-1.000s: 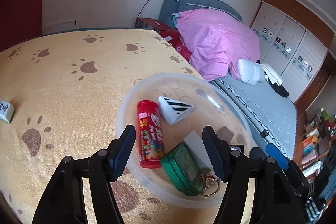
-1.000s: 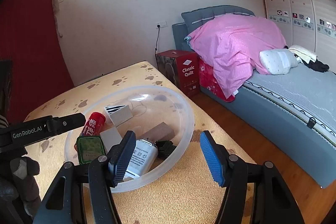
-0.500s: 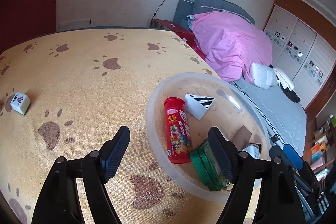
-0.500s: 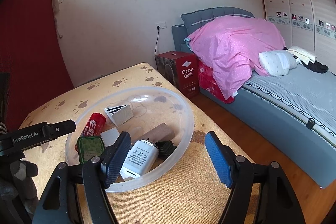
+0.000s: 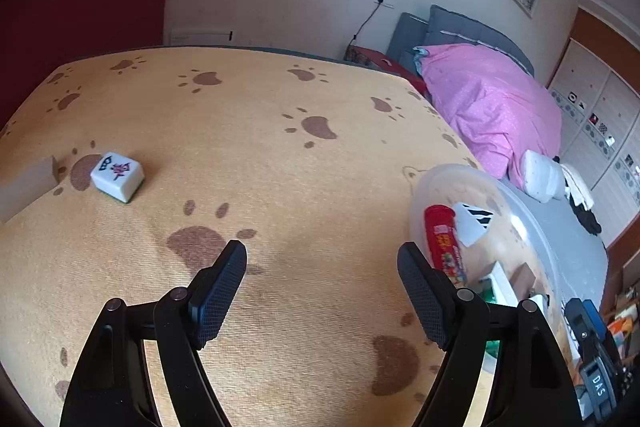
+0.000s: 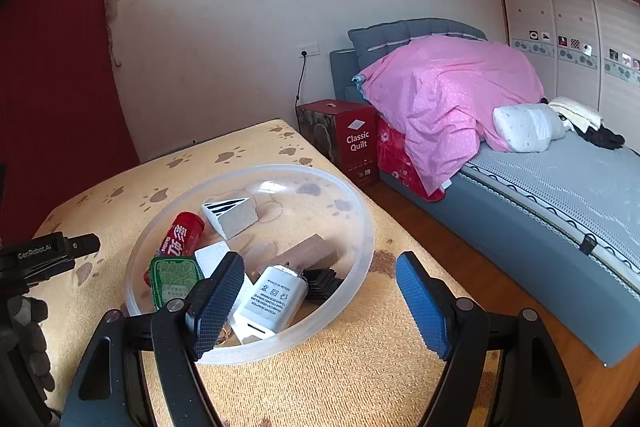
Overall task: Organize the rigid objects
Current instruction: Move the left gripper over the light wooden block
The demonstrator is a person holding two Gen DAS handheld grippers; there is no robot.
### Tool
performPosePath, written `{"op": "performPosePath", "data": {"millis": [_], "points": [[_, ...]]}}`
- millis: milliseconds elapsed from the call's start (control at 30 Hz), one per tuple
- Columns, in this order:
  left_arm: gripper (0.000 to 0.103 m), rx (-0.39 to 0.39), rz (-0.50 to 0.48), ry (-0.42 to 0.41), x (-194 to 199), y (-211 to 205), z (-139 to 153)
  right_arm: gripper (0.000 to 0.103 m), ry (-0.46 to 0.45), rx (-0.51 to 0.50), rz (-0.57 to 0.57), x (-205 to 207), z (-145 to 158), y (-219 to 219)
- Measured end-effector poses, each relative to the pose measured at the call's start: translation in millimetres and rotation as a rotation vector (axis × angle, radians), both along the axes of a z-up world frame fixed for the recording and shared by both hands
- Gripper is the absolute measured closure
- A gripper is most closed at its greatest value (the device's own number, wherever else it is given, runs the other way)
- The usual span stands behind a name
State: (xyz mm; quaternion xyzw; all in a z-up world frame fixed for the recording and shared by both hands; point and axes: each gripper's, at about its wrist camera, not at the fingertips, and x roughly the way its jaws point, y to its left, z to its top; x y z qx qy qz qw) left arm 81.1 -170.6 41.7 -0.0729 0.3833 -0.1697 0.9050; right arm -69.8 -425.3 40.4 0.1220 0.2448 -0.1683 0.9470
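Note:
A clear plastic bowl (image 6: pixel 360 215) sits on the paw-print table cloth (image 5: pixel 260 155). It holds a red candy tube (image 6: pixel 182 237), a striped white wedge (image 6: pixel 232 215), a green tin (image 6: pixel 172 281), a white adapter (image 6: pixel 270 301), a brown block (image 6: pixel 310 255) and a black ribbed piece (image 6: pixel 322 285). The bowl (image 5: pixel 516 203) shows at the right of the left wrist view. A white mahjong tile (image 5: pixel 117 175) lies far left on the cloth. My left gripper (image 5: pixel 322 287) is open and empty over bare cloth. My right gripper (image 6: pixel 320 303) is open and empty at the bowl's near rim.
A pale block (image 5: pixel 26 183) lies at the cloth's left edge beside the tile. A bed with a pink quilt (image 6: pixel 448 91) and a red box (image 6: pixel 344 139) stand beyond the table's right edge. The left gripper's body (image 6: pixel 44 259) shows left of the bowl.
My left gripper has swung left, away from the bowl; the mahjong tile now sits nearer the view's middle and the pale block has come into view. The right gripper has drawn back slightly.

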Motion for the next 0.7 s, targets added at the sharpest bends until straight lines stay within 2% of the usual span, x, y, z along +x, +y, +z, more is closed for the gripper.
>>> {"op": "performPosePath", "data": {"millis": [267,500,533,700], "points": [[0.024,-0.017,0.142,0.035,10.1,56.7,-11.1,0.017,0.004,0.006,0.042,-1.3,1.9,14.5],[0.022,-0.008,0.255,0.01,13.8,103.2,-8.6,0.016,-0.001,0.003,0.07,-2.2,5.4,26.4],[0.019,-0.011,0.27,0.009,14.4,110.2,-8.2,0.016,-0.001,0.002,0.074,-2.0,6.0,28.1],[0.019,-0.04,0.355,0.002,18.0,145.6,-6.6,0.015,-0.008,-0.006,0.094,-3.1,8.8,37.0]]}}
